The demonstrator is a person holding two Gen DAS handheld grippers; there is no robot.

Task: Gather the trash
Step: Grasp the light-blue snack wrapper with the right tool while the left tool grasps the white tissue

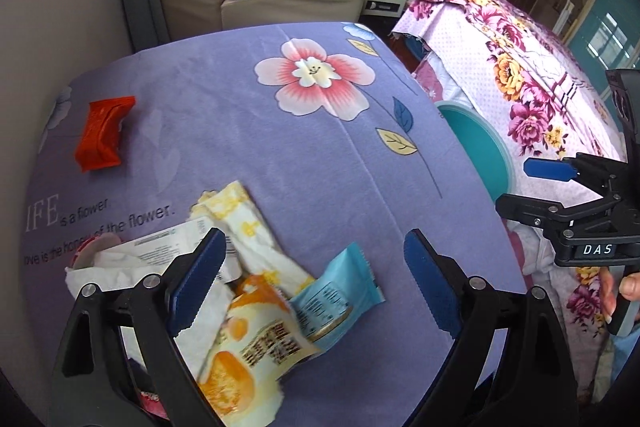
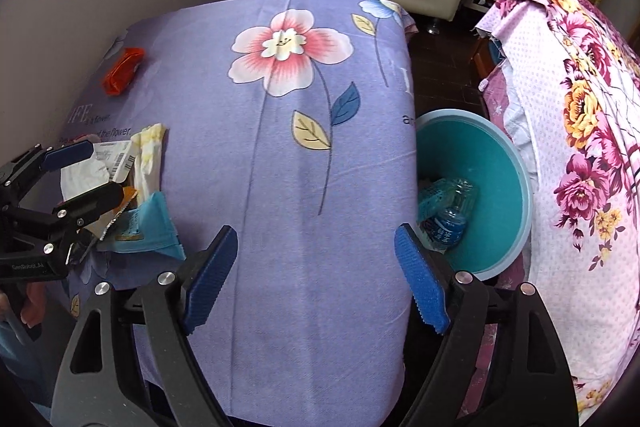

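- Done: teal bin (image 2: pixel 500 187) beside the desk (image 2: pixel 300 187) holds a bottle (image 2: pixel 450 223).
- Left: wrapper pile (image 1: pixel 248 307), red packet (image 1: pixel 102 135).
- Left gripper (image 1: pixel 312 283) and right gripper (image 2: pixel 316 275): fingers wide, empty.

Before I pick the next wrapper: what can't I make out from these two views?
- Wrapper pile: left wrist view, lower layers hidden under the left gripper fingers and upper wrappers.
- Bin: right wrist view, near side hidden by the table edge and right gripper finger.
- Red packet: print too small.

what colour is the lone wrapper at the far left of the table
Red-orange. The wrapper lies apart from the pile, clearest in the left wrist view.
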